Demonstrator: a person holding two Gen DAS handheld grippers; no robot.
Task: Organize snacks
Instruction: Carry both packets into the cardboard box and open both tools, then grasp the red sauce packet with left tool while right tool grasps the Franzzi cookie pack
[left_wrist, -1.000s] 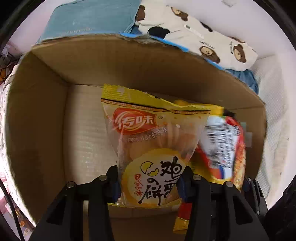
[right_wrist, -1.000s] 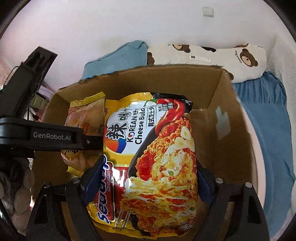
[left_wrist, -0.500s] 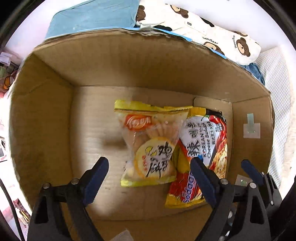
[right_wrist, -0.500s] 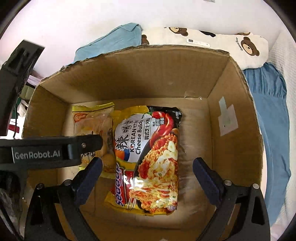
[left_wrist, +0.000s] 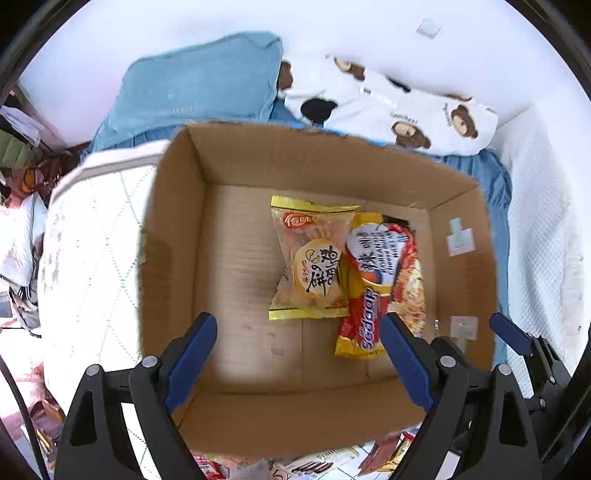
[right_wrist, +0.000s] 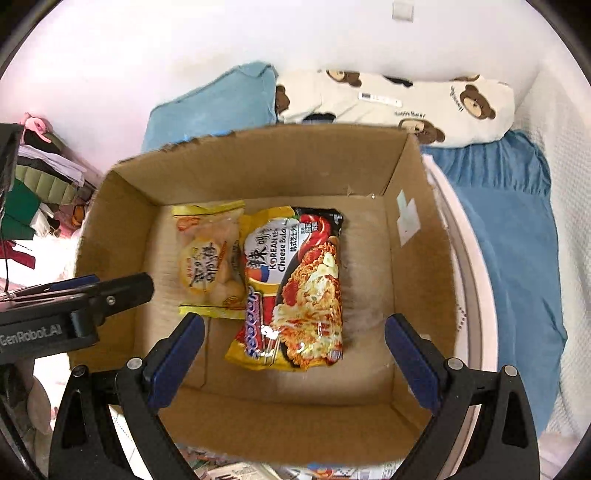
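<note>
Cardboard box (left_wrist: 173, 236) on the bed, open-topped. Contents: one yellow egg-biscuit packet (left_wrist: 312, 258) lying flat on the floor of the box; one cheese noodle packet (right_wrist: 295, 288) beside it, its edge touching or slightly overlapping the biscuit packet. We hold the left gripper (left_wrist: 299, 365) and right gripper (right_wrist: 295, 365) above the box, both with jaws wide and nothing between them. Step in hand, as we judge it: both packets deposited. Next move calls for fetching from the loose snacks (left_wrist: 321, 465) by the box's near wall.

box (left_wrist: 177, 221): biscuit packet (left_wrist: 314, 258), noodle packet (left_wrist: 384, 280) | left gripper (left_wrist: 299, 354): empty, spread
</note>
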